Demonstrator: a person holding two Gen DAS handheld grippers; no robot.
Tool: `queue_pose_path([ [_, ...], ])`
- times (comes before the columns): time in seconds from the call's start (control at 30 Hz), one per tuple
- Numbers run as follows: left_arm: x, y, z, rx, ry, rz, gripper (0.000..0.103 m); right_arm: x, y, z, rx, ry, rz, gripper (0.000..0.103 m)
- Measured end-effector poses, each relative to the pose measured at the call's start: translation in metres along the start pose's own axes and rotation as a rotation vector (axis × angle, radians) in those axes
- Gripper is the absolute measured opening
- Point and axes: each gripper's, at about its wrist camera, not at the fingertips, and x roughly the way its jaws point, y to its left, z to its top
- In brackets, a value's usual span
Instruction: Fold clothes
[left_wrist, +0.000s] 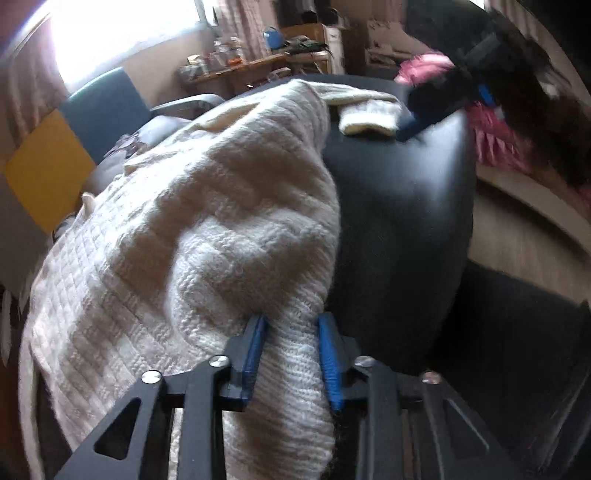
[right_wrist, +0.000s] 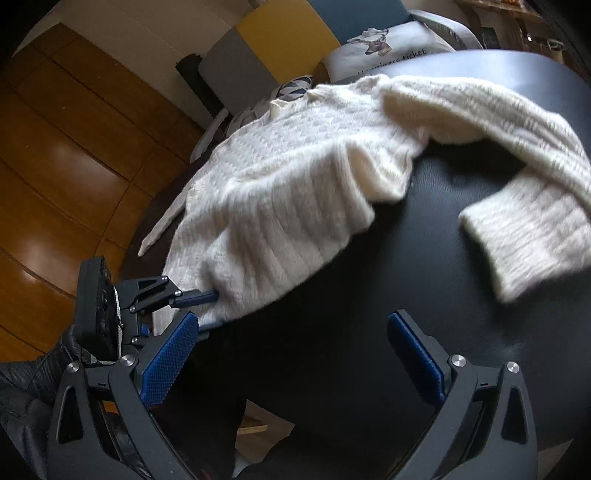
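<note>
A cream knit sweater (left_wrist: 192, 236) lies bunched on a black round table (left_wrist: 399, 206). My left gripper (left_wrist: 291, 332) is shut on the sweater's ribbed hem at the near table edge, with fabric filling the gap between the blue pads. In the right wrist view the sweater (right_wrist: 295, 184) spreads across the far left of the table (right_wrist: 369, 295), and its sleeve cuff (right_wrist: 524, 236) lies at the right. My right gripper (right_wrist: 291, 325) hangs open over bare table, holding nothing. The left gripper (right_wrist: 199, 295) shows there pinching the hem. The right gripper (left_wrist: 439, 103) appears blurred beside the cuff (left_wrist: 369, 118).
A wooden floor (right_wrist: 55, 166) lies to the left of the table. A blue chair (left_wrist: 107, 107) with a printed pillow (right_wrist: 391, 48) and a yellow panel (left_wrist: 44, 166) stand behind. A cluttered desk (left_wrist: 251, 62) and pink fabric (left_wrist: 495, 140) are farther off.
</note>
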Motion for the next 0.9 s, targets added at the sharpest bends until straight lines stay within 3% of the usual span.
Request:
queue_pose_path([
  [0.13,-0.012,0.057,-0.001,-0.371,-0.064,-0.258,0.004,0.008,0.002,-0.002,-0.043,-0.008,-0.024,0.103],
  [0.3,-0.024,0.117,-0.016,-0.654,-0.126,-0.355,0.004,0.013,0.011,0.007,-0.172,-0.003,-0.053,0.103],
  [0.5,-0.019,0.141,-0.013,-0.751,-0.140,-0.485,0.004,0.045,0.016,0.026,-0.238,0.043,0.002,0.103],
  [0.63,-0.019,0.152,-0.011,-0.781,-0.131,-0.521,0.004,0.076,0.024,0.039,-0.286,0.049,-0.015,0.103],
  [0.73,-0.025,0.156,-0.012,-0.779,-0.127,-0.505,0.005,0.092,0.030,0.053,-0.261,0.096,0.086,0.103],
  [0.83,-0.027,0.158,-0.009,-0.761,-0.131,-0.529,0.005,0.096,0.038,0.064,-0.186,0.193,0.336,0.103],
  [0.9,-0.029,0.160,-0.007,-0.750,-0.134,-0.545,0.005,0.083,0.046,0.071,-0.157,0.194,0.486,0.103],
])
